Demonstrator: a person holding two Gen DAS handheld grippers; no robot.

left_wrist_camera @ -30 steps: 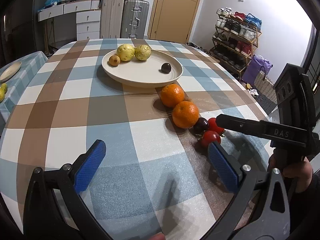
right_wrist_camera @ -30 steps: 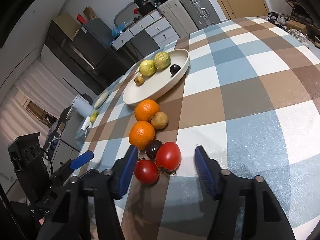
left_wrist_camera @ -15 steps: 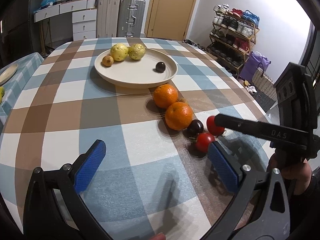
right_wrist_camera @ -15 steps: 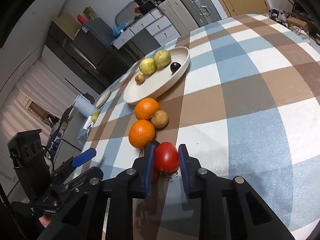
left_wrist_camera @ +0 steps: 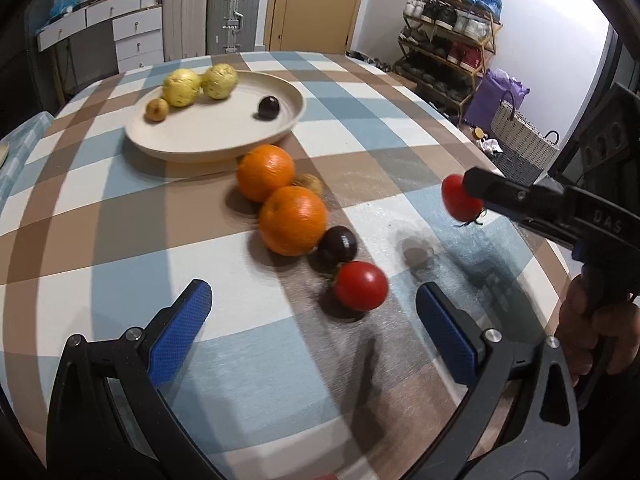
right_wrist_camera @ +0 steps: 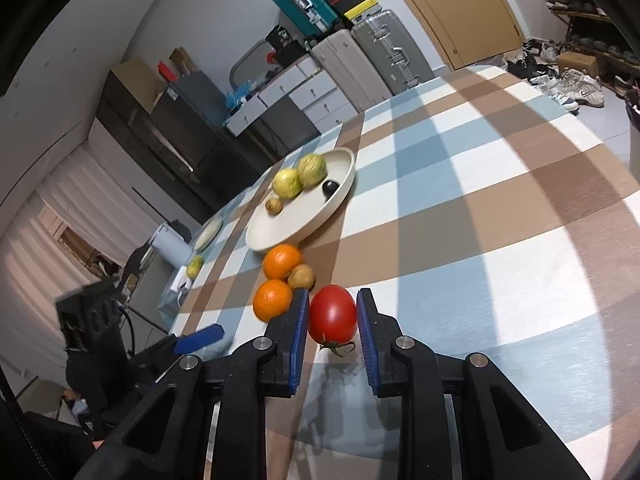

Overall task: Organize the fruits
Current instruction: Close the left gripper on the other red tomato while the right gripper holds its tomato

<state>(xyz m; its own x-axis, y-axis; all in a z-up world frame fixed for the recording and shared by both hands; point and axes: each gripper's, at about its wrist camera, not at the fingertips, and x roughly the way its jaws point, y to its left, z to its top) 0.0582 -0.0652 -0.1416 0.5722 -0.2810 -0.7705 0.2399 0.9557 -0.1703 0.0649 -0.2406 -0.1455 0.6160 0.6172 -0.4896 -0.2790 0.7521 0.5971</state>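
Note:
My right gripper (right_wrist_camera: 333, 316) is shut on a red tomato (right_wrist_camera: 332, 314) and holds it above the checked tablecloth; the left wrist view shows that tomato (left_wrist_camera: 460, 202) in the air at the right. My left gripper (left_wrist_camera: 312, 320) stands open just short of a second red tomato (left_wrist_camera: 360, 286) lying on the cloth. Beside it lie a dark plum (left_wrist_camera: 338, 243), two oranges (left_wrist_camera: 292, 220) (left_wrist_camera: 265, 173) and a small brown fruit (left_wrist_camera: 310, 184). The cream plate (left_wrist_camera: 224, 148) farther back carries two yellow-green fruits (left_wrist_camera: 182, 87), a small brown one and a dark plum.
The round table's edge (left_wrist_camera: 536, 240) runs close on the right, where a hand (left_wrist_camera: 596, 332) grips the right tool. Beyond it stand a shoe rack (left_wrist_camera: 448, 52) and a woven basket. Suitcases (left_wrist_camera: 232, 12) and drawers line the far wall.
The right gripper closed on one tomato and lifted it off the cloth, away from the fruit row. The left gripper moved in toward the remaining tomato.

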